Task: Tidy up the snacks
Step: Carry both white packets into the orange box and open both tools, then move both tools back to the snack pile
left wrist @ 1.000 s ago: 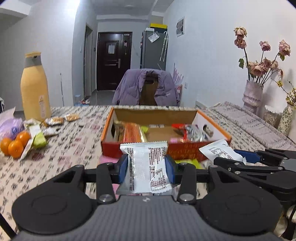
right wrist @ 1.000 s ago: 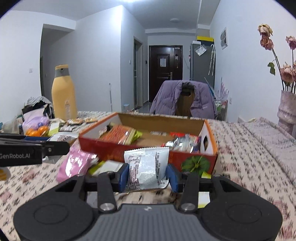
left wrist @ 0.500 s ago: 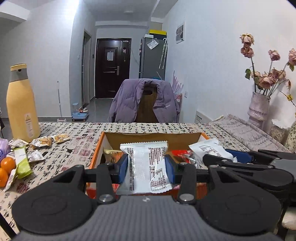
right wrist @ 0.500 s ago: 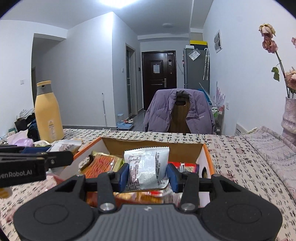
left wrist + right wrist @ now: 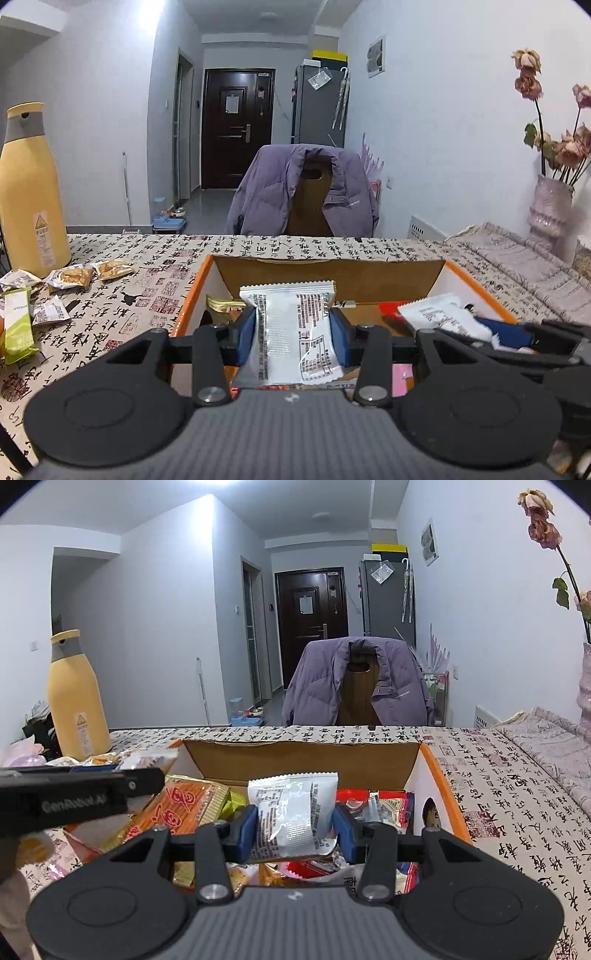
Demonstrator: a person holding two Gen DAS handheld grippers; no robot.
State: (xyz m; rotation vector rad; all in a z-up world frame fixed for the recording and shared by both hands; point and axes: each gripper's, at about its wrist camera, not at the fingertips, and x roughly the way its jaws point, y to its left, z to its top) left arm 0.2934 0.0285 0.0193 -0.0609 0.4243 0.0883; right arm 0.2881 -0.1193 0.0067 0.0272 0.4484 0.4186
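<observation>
Left hand-held gripper (image 5: 292, 334): clamps a white foil snack packet (image 5: 293, 332).
Right hand-held gripper (image 5: 294, 825): clamps a second white foil packet (image 5: 293, 818).
Risk: over the orange-rimmed cardboard box (image 5: 434, 775), an early release may drop packets outside.

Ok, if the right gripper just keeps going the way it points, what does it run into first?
Probably the snacks piled in the cardboard box: the right gripper, shut on a white snack packet, points slightly down over them, towards the box's far wall. Depth is hard to judge.

Home dining room: patterned tablecloth (image 5: 258, 251), jacket-draped chair (image 5: 306, 195), fridge (image 5: 319, 99), entrance door (image 5: 236, 122), dried-flower vase (image 5: 550, 210).
</observation>
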